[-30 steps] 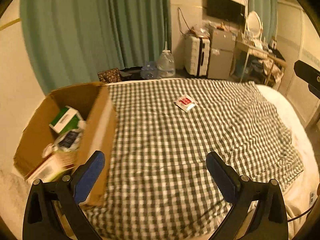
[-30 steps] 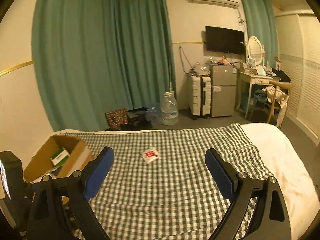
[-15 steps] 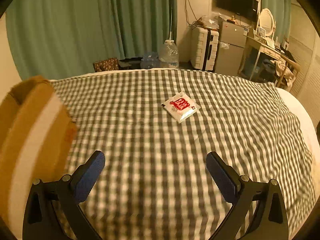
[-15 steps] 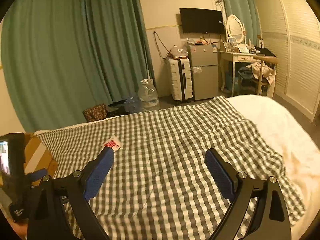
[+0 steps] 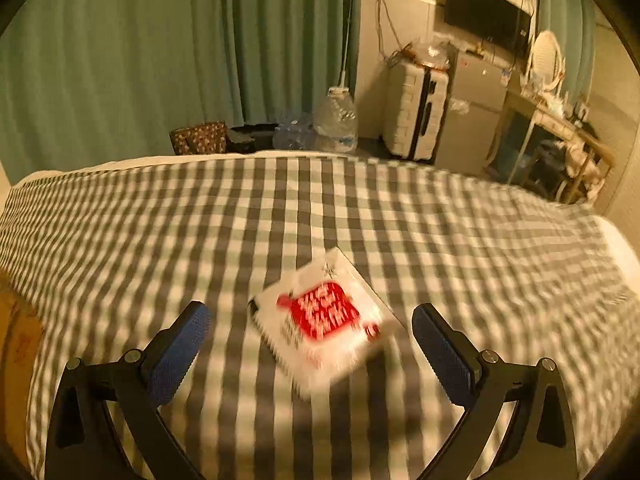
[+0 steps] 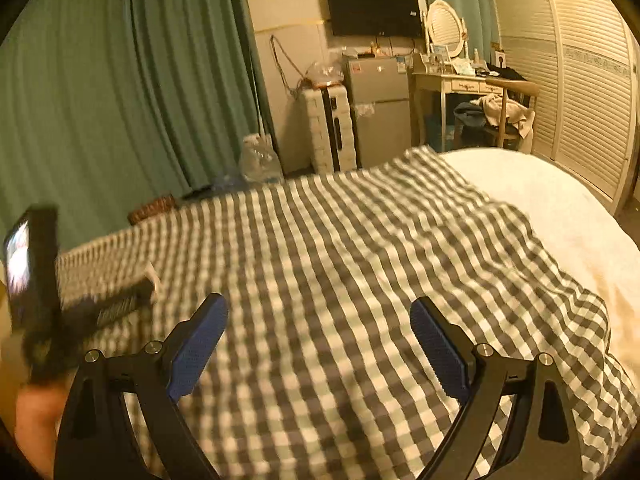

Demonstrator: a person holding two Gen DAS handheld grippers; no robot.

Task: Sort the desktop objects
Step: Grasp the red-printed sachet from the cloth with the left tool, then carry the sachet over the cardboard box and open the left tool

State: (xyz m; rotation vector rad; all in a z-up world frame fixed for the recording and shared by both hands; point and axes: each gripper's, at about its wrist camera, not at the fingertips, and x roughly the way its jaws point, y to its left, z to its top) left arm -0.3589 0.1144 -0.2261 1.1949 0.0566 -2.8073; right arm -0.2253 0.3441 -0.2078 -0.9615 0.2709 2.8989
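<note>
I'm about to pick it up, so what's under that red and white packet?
The packet lies flat on the checked cloth. Whatever the cloth covers directly beneath it cannot be seen.

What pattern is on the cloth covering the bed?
A grey-and-white check on the cloth, seen best from the left wrist camera.

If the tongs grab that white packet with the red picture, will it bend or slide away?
The white packet looks thin and flat, so it is probably light and bendy. Lying flat on the checked cloth, it may be tricky to get under. The cloth looks soft, so it might bunch.
</note>
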